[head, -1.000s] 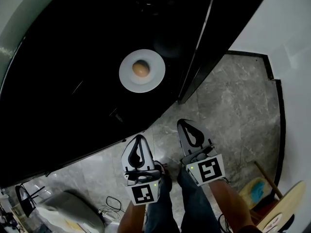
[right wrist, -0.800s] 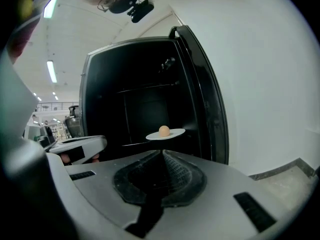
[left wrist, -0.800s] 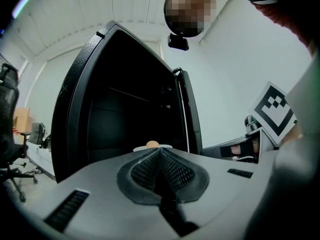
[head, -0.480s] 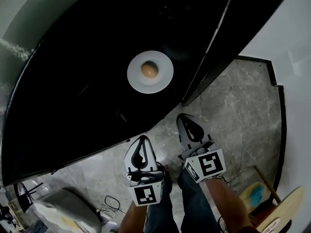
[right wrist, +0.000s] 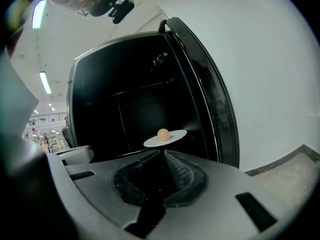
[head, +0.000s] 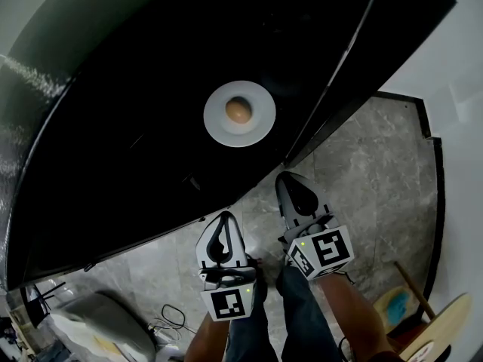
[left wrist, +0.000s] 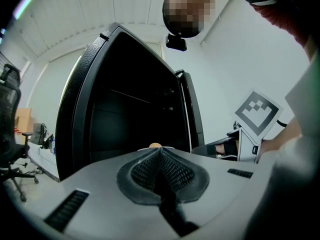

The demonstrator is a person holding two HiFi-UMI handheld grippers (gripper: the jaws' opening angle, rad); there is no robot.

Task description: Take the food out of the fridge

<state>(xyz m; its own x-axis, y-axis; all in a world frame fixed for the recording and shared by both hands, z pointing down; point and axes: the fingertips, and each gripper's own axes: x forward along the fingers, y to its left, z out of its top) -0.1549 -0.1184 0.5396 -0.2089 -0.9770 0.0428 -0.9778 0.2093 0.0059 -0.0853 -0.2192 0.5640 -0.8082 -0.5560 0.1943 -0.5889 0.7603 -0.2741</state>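
Observation:
The black fridge (head: pixel 113 127) stands open, its door (head: pixel 339 74) swung out on the right. Inside, a white plate (head: pixel 256 130) carries a small tan round piece of food (head: pixel 238 111). The same plate (right wrist: pixel 175 136) and food (right wrist: pixel 163 134) show in the right gripper view, just above the jaw tips. In the left gripper view only the food's top (left wrist: pixel 155 145) peeks over the jaws. My left gripper (head: pixel 219 230) and right gripper (head: pixel 296 186) hover side by side in front of the fridge, both shut and empty, clear of the plate.
Grey marble floor (head: pixel 377 172) lies under the grippers, with a white wall (head: pixel 453 44) on the right. A wooden stool and blue item (head: pixel 396 300) sit at lower right. A grey bag and cables (head: pixel 98 326) lie at lower left. An office chair (left wrist: pixel 10 134) stands far left.
The view has shifted, so plate and fridge sit further right and lower. My right gripper has edged forward toward the fridge opening. The left gripper has stayed put.

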